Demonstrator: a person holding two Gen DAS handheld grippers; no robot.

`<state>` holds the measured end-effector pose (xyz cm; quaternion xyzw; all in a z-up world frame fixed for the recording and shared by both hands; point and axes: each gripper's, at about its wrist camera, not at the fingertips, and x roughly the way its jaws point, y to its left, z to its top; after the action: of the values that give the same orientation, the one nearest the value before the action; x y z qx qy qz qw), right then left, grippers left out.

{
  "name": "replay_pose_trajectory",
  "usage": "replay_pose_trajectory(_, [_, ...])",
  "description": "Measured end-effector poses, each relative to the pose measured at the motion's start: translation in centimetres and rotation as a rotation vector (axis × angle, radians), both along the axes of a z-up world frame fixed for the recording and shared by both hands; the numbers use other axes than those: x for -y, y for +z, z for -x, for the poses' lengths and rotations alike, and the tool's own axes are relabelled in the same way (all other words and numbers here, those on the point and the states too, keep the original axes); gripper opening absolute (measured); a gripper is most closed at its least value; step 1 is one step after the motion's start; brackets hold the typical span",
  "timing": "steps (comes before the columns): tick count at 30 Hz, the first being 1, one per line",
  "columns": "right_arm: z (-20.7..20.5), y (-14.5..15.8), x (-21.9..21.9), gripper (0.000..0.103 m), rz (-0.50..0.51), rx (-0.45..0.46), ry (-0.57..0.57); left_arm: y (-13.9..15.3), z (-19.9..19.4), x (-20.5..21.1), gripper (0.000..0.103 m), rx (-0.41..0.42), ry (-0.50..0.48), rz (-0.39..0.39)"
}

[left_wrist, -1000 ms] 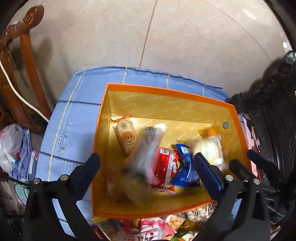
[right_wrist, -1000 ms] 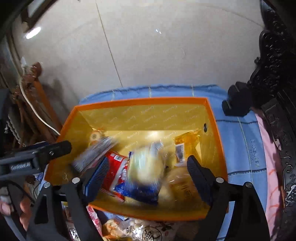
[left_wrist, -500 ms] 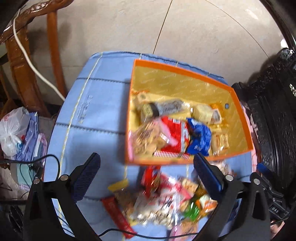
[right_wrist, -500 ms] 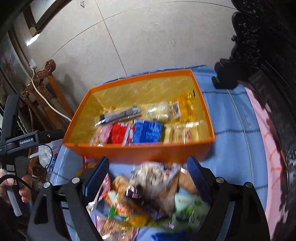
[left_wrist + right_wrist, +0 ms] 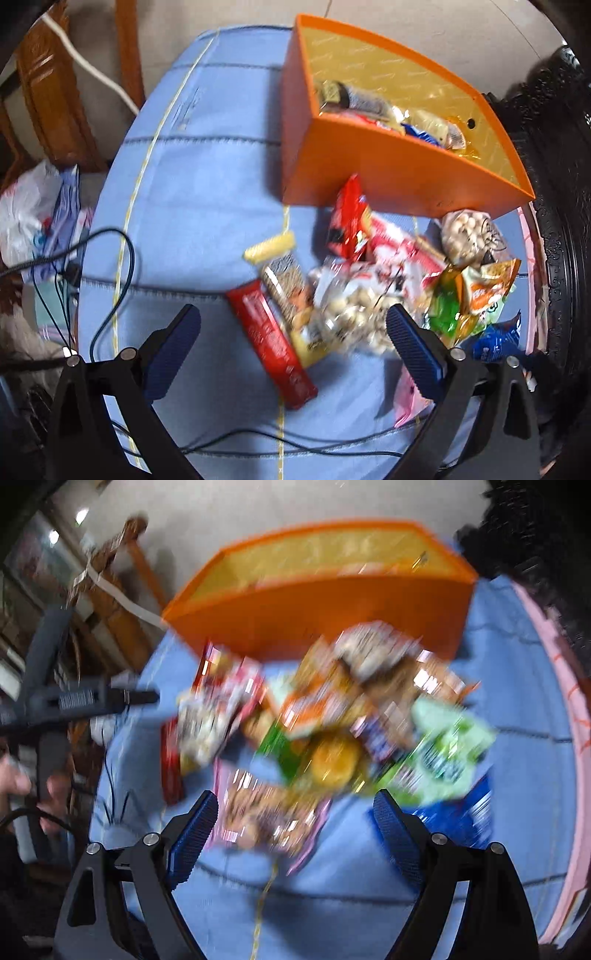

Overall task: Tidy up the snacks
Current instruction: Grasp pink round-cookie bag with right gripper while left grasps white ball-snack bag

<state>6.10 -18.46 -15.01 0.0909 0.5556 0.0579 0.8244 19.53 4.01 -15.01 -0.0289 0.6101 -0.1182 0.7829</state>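
An orange box [image 5: 388, 173] [image 5: 314, 605] with several snack packs inside stands at the far side of a blue cloth [image 5: 192, 173] [image 5: 351, 897]. A heap of loose snack packs [image 5: 369, 280] [image 5: 325, 720] lies in front of it, among them a long red bar [image 5: 271, 341] and a clear bag of round nuts [image 5: 351, 314]. My left gripper [image 5: 291, 343] is open just above the red bar and the nut bag. My right gripper [image 5: 295, 827] is open over the near edge of the heap, which is blurred. Neither holds anything.
Thin black cables [image 5: 110, 258] trail across the cloth at the left and along the near edge. A wooden chair [image 5: 48, 81] and a white plastic bag [image 5: 26, 218] lie left of the table. Dark carved furniture [image 5: 554, 147] borders the right. A hand [image 5: 22, 786] grips the other tool's handle.
Both grippers have drawn back from over the orange box and dropped toward the heap of loose snacks in front of it. Both stayed open and empty.
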Motion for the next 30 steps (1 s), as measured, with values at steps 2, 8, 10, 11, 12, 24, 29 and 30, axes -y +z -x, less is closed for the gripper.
replay_pose_trajectory(2, [-0.1,-1.3,-1.1,0.087,-0.029,-0.032,-0.005,-0.3,0.4,-0.4,0.099,-0.014,0.004,-0.012])
replay_pose_trajectory(8, [-1.3,-4.3,-3.4,0.088,-0.014,-0.092,-0.075,-0.2,1.1,-1.2,0.099,-0.007,-0.005,-0.028])
replay_pose_trajectory(10, [-1.6,-4.9,-4.1,0.090,0.015,-0.097,-0.084,0.0,1.1,-1.4,0.099,-0.001,-0.011,-0.027])
replay_pose_trajectory(11, [-1.7,-5.3,-4.5,0.090,0.035,-0.099,-0.089,0.1,1.2,-1.4,0.099,-0.001,-0.010,-0.025])
replay_pose_trajectory(12, [-1.8,-5.7,-5.0,0.090,0.073,-0.108,-0.086,0.1,1.1,-1.5,0.099,-0.002,-0.011,-0.024])
replay_pose_trajectory(24, [2.0,-3.2,-4.0,0.067,0.025,-0.065,-0.092,-0.6,1.8,2.7,0.099,-0.026,-0.103,-0.010])
replay_pose_trajectory(29, [3.4,-2.8,-1.5,0.067,0.005,-0.067,-0.137,-1.6,1.8,5.9,0.099,-0.035,-0.149,-0.039])
replay_pose_trajectory(30, [3.6,-2.7,-1.4,0.067,0.004,-0.064,-0.144,-1.8,1.7,6.6,0.099,-0.042,-0.155,-0.036])
